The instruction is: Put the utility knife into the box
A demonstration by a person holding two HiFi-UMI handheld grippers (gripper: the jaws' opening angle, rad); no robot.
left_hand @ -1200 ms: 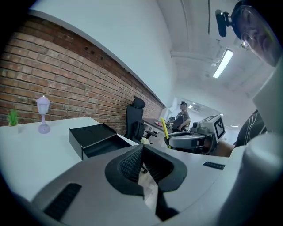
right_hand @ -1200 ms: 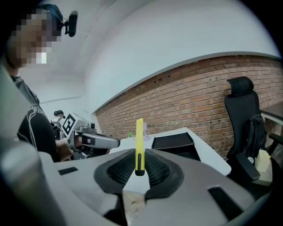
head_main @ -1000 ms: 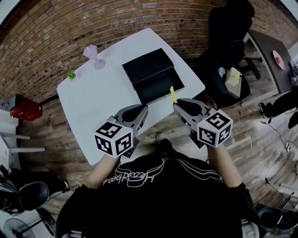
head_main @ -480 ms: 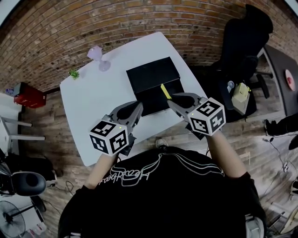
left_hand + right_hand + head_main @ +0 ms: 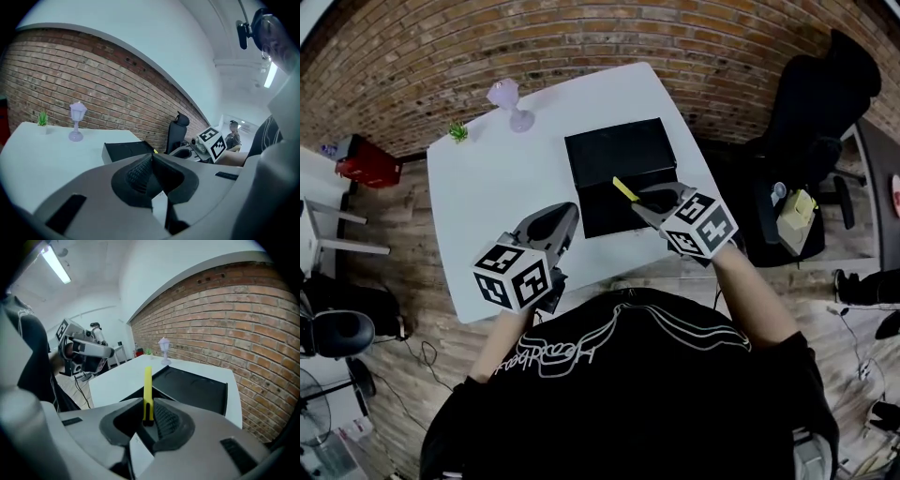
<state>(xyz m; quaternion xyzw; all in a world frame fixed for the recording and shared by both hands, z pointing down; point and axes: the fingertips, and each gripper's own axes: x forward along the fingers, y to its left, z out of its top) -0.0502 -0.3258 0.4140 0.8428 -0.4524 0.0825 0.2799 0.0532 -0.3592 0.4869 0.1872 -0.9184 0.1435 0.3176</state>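
Note:
A yellow utility knife (image 5: 624, 188) sticks out forward from my right gripper (image 5: 649, 200), which is shut on its rear end. In the right gripper view the knife (image 5: 147, 389) stands on edge between the ribbed pads, pointing over the black box (image 5: 192, 387). The open box (image 5: 617, 148) lies at the right of the white table (image 5: 487, 197), its tray part (image 5: 609, 214) nearest me, and the knife hangs above that tray's right side. My left gripper (image 5: 555, 219) hovers over the table's near edge, left of the box, shut and holding nothing; its pads (image 5: 140, 171) meet.
A small purple lamp ornament (image 5: 512, 101) and a tiny green plant (image 5: 458, 131) stand at the table's far edge. A black office chair (image 5: 820, 122) is to the right of the table, and a red case (image 5: 370, 164) sits on the wooden floor at left. A brick wall runs behind.
My right gripper has carried the knife left and forward, from off the table's near right corner to above the box tray. The left gripper stayed near the table's front edge.

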